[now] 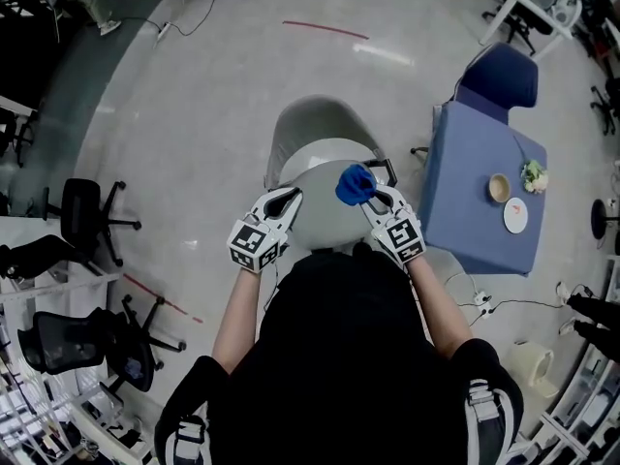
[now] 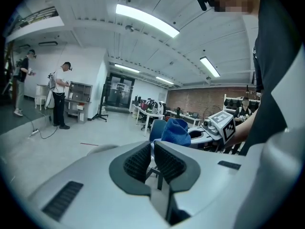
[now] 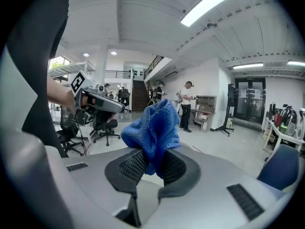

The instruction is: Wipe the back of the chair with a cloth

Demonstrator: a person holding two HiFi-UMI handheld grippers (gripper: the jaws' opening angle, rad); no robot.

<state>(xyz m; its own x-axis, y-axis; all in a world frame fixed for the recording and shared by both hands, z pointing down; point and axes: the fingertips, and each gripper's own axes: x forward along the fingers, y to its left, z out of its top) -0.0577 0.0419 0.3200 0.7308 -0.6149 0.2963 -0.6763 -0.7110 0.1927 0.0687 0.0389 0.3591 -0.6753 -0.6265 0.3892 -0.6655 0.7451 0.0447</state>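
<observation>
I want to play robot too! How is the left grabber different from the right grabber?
The right gripper pinches a bunched blue cloth. The left gripper holds nothing, and its jaws are closed on empty air. The cloth covers the right gripper's tips, while the left gripper's tips are bare. Both are grey, carry a marker cube, and are held over the grey chair.

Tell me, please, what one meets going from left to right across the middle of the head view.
black office chair → left gripper → blue cloth → right gripper → blue table
</observation>
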